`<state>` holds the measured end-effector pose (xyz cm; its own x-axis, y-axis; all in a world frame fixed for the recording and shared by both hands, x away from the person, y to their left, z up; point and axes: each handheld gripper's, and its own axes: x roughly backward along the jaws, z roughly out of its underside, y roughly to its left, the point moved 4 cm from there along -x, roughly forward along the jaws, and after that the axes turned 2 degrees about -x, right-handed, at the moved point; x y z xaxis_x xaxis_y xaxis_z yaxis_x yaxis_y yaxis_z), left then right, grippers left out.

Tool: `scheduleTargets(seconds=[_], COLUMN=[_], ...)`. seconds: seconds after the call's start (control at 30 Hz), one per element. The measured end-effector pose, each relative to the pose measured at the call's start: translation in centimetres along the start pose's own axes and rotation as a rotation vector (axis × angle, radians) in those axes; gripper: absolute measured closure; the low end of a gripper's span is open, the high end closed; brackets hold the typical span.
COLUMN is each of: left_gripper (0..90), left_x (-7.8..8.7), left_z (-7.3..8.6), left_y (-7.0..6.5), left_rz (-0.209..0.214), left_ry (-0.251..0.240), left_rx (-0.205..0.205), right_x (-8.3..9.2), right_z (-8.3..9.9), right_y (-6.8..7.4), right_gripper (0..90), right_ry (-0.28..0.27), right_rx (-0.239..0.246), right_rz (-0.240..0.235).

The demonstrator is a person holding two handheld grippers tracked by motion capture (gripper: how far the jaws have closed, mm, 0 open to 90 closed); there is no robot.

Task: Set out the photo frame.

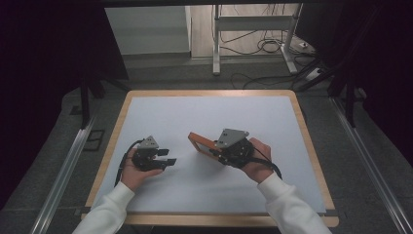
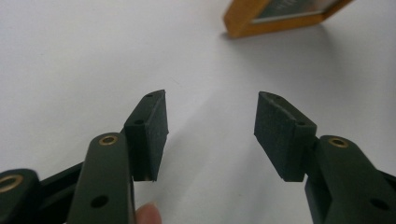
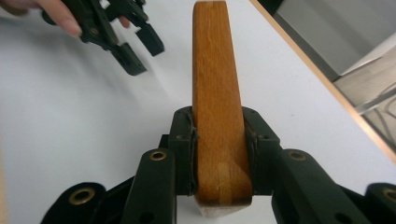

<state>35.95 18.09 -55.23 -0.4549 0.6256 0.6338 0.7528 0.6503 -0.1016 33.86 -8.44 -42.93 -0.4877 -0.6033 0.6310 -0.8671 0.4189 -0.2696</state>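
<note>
- Two black two-jaw grippers are in your hands over the white sheet (image 1: 204,117) that covers the wooden-edged table (image 1: 116,127).
- Your right gripper (image 3: 219,140) is clamped on the orange-brown wooden picture frame (image 3: 215,93): in the right gripper view, both pads press flat against the two faces of one wooden bar, which runs straight out from between the jaws.
- That frame bar stands on edge between the pads, and its near end sits just below them.
- From the high view, the frame juts out to the left of your right gripper (image 1: 220,148), tilted, with its left corner nearest the sheet; whether that corner touches the sheet I cannot tell.
- Your left gripper (image 2: 212,130) stands wide, with nothing between its pads and only bare white sheet beyond them.
- In the left gripper view, a corner of the frame (image 2: 280,21) lies well ahead of those jaws and off to their right, with a dark pane inside its wooden border.
- From above, your left gripper (image 1: 165,157) rests low by the sheet, its jaws aimed to the right toward the frame, near it but apart.
- In the right gripper view, your left gripper (image 3: 135,46) sits off to the upper left of the frame bar, clear of it.
</note>
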Motion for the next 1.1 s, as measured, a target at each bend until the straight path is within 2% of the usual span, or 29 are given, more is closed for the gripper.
scheduleTargets(seconds=[0.17,0.57,0.7,0.93,1.1], left_gripper=[43.6,43.4,43.2,42.8,42.7], left_x=[-0.1,0.0,-0.1,-0.1,0.0], left_z=[0.0,0.0,0.0,0.0,-0.1], left_y=[-0.1,-0.1,-0.1,-0.1,-0.1], left_rz=[0.002,0.004,0.007,0.006,0.007], left_ry=[0.005,0.004,0.002,0.0,-0.005], left_rx=[-0.002,-0.004,-0.002,-0.002,-0.006], right_x=[0.4,-0.1,-0.2,-0.7,-1.0], right_z=[0.3,-0.1,0.1,0.4,0.7], right_y=[0.0,-1.0,-1.8,-3.5,-4.4], right_gripper=[68.8,67.7,67.1,65.2,62.2], right_ry=[-0.005,-0.005,-0.007,-0.012,-0.017], right_rx=[-0.001,-0.009,-0.031,-0.069,-0.104], right_rz=[-0.022,0.011,0.023,0.076,0.089])
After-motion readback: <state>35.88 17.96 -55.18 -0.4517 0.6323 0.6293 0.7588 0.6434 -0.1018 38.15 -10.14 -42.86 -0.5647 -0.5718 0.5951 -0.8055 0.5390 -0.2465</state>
